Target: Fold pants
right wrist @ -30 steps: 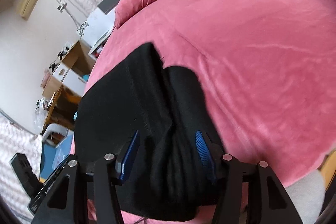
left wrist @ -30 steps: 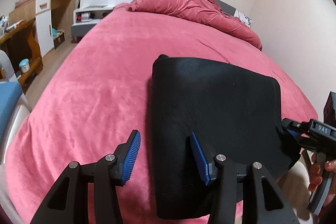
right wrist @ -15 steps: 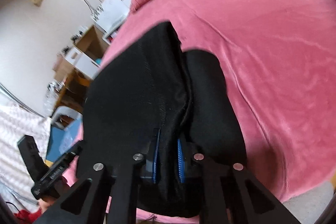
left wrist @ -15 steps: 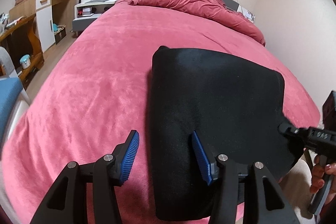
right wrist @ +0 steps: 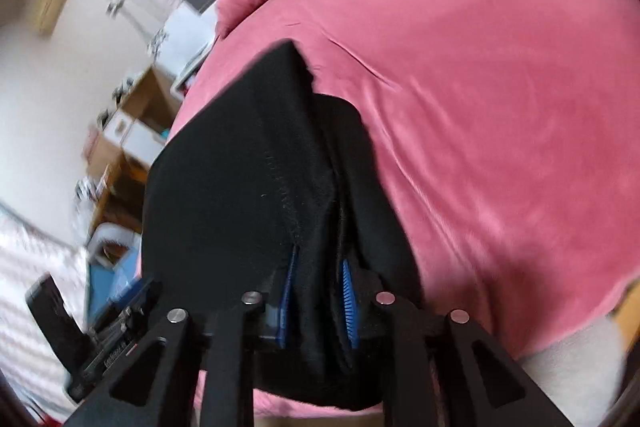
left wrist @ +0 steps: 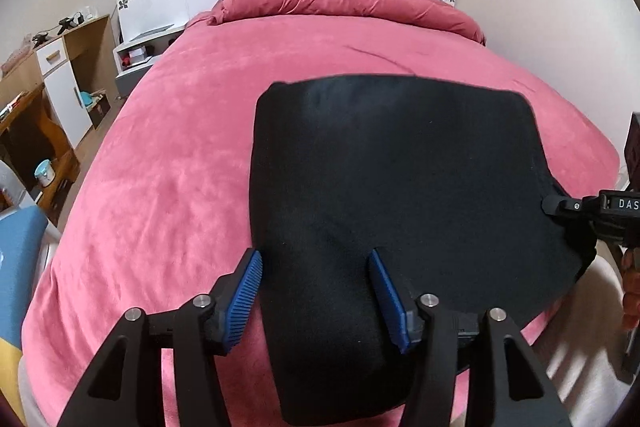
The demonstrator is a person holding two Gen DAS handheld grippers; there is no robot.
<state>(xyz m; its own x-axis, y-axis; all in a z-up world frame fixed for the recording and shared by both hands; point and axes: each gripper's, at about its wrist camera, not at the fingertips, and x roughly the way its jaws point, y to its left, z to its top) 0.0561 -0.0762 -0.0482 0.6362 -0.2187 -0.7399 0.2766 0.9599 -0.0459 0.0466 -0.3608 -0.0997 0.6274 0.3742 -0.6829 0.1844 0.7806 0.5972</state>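
Black pants (left wrist: 392,179) near bed (left wrist: 168,155) edge; left claw (left wrist: 316,291) parting wider, right claw (right wrist: 316,303) seemingly clenching fabric.

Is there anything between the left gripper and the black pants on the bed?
Nothing visible. The left gripper is open right over the near left edge of the folded black pants on the pink bedspread, with cloth between its blue pads. The right gripper is shut on the other edge.
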